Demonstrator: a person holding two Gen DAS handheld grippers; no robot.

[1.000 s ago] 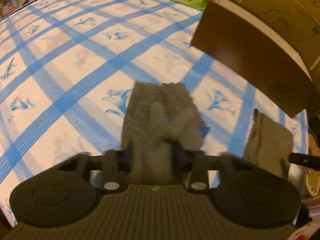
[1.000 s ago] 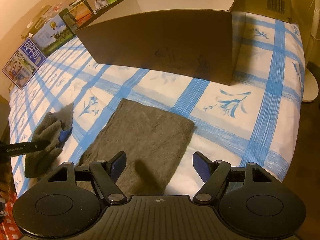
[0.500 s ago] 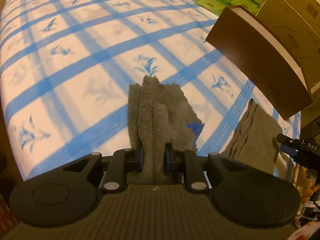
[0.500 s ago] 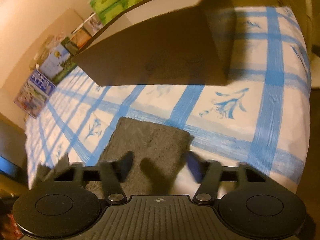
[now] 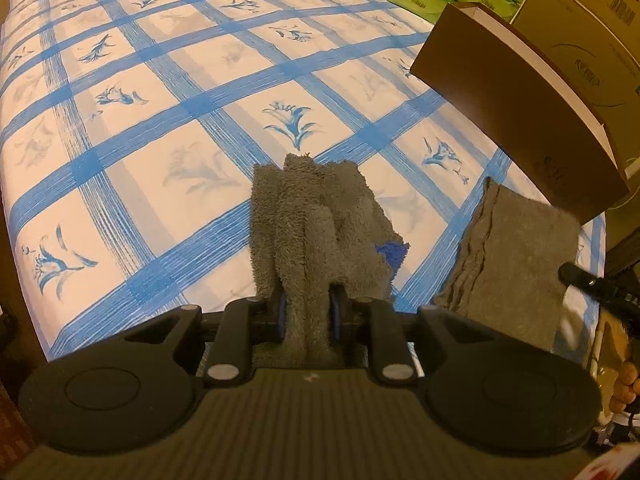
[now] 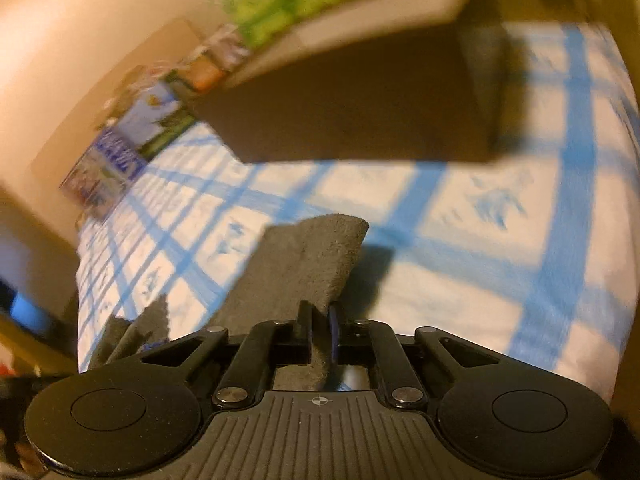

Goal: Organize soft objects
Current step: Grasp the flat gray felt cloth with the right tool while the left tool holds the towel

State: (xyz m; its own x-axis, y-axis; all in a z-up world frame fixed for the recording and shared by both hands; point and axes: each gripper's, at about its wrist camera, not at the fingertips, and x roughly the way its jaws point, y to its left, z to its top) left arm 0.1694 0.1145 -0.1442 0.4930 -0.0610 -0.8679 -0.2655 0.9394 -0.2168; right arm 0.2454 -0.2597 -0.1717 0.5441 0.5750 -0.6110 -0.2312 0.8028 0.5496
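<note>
Left claw [image 5: 307, 316] is clamped on a bunched grey towel [image 5: 316, 216] over the blue checked bedsheet [image 5: 160, 128]; right claw [image 6: 320, 336] just snapped closed on the flat grey cloth [image 6: 304, 264] near the brown box [image 6: 352, 116]

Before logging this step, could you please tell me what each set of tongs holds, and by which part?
Left tongs: bunched grey terry towel, near end. Right tongs: flat folded grey cloth, near edge.
</note>
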